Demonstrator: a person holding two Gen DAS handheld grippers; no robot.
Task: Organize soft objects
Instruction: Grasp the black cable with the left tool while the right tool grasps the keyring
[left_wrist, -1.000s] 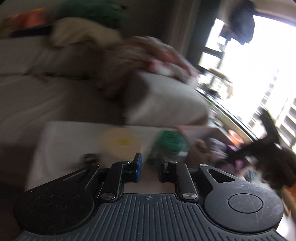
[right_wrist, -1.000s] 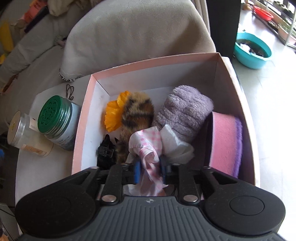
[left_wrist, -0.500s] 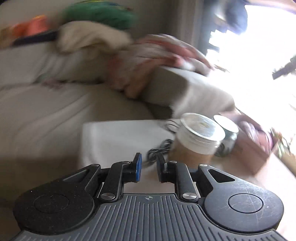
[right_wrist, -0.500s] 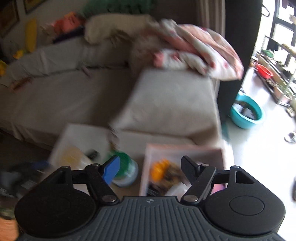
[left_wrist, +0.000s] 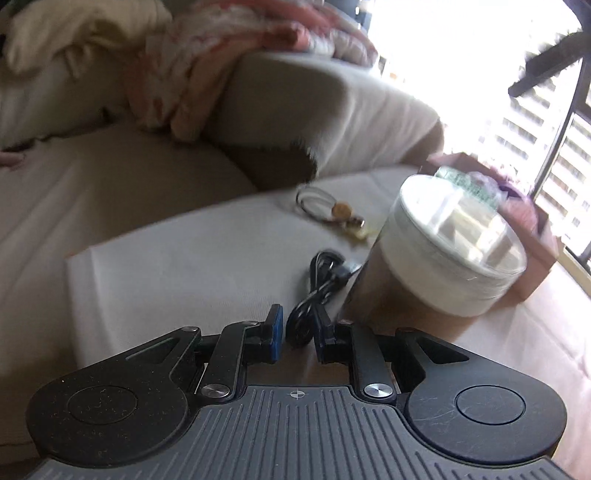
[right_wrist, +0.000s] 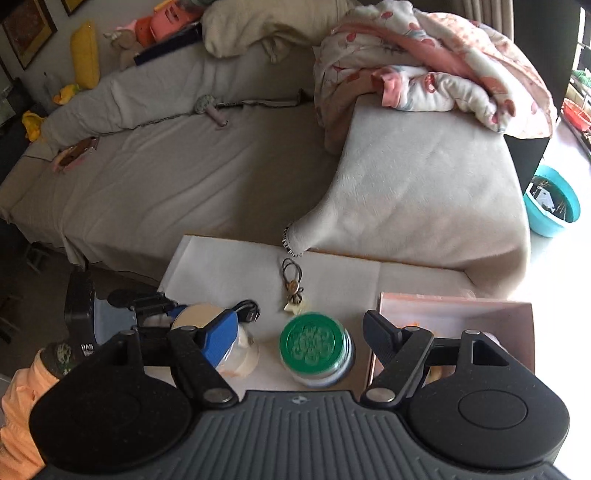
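Soft things sit out of your reach for now: they are in the pink box (right_wrist: 454, 314) at the lower right of the right wrist view, where only a strip of its inside shows behind the right finger. Going left to right there, your left gripper (right_wrist: 173, 314) comes in at the lower left beside the clear-lidded jar (right_wrist: 236, 354); in its own view its fingers are nearly closed with nothing between them, low over the black cable (left_wrist: 314, 295) on the white tabletop (left_wrist: 184, 258). Next come the green-lidded jar (right_wrist: 314, 345) at lower centre, the hair tie and charm (right_wrist: 293, 284) above it, then the box. Your right gripper (right_wrist: 299, 332) is spread wide and empty, held high. You look to be between picks; I see no loose soft item on the table, so scan for one, or check that the box contents are settled.
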